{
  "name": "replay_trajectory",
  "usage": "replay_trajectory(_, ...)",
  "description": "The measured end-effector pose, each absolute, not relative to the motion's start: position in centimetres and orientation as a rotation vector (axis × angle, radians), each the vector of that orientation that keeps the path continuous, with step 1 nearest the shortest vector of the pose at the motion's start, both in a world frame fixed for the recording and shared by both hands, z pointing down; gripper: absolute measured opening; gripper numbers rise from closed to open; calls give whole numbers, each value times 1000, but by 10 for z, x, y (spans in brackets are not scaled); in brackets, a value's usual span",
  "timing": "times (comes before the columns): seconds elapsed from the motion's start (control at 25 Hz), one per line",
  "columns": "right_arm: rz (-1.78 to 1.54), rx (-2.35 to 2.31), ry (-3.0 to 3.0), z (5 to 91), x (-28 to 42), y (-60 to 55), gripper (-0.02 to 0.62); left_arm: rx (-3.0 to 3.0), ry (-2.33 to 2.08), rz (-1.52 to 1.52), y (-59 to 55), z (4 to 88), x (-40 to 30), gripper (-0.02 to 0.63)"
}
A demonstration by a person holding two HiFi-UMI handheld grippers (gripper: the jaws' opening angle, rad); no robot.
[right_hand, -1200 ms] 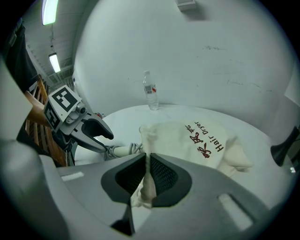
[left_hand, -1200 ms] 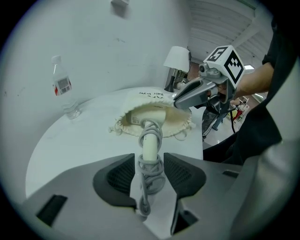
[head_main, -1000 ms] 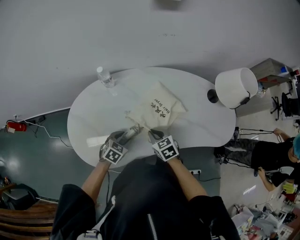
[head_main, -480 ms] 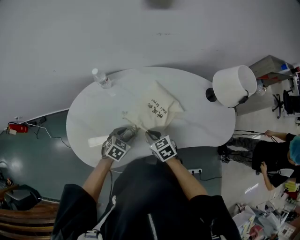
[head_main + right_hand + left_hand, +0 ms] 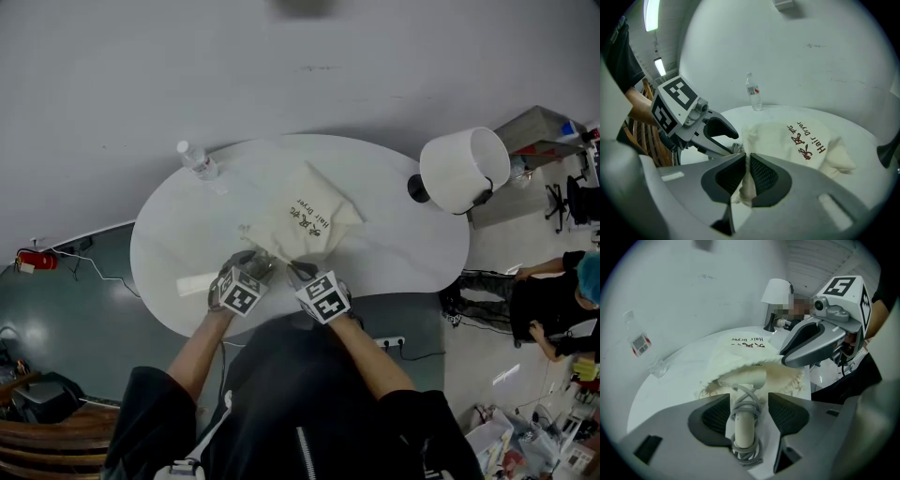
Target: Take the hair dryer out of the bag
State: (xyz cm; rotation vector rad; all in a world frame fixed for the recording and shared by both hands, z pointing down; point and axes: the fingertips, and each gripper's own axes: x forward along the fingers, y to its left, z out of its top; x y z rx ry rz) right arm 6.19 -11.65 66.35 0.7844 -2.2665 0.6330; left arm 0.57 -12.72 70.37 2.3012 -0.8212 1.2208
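A water bottle (image 5: 195,159) stands at the far left of the white counter (image 5: 403,253). Near the front edge, the left hand-held gripper (image 5: 745,411) has just been opening its jaws, which now stand wide on either side of the hair dryer (image 5: 743,427) without pressing it. The dryer's handle, wound with its cord (image 5: 746,404), pokes out towards us while its head sits in the mouth of the cream bag (image 5: 305,220). Just to the right, the right hand-held gripper (image 5: 746,176) is pinched shut on the bag's cloth edge. A white lamp (image 5: 459,169) stands at the right end.
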Motion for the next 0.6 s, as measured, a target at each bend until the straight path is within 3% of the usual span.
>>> replay_trajectory(0.6, 676, 781, -2278, 656, 61, -114, 31, 2206, -757, 1351, -143, 741, 17, 241)
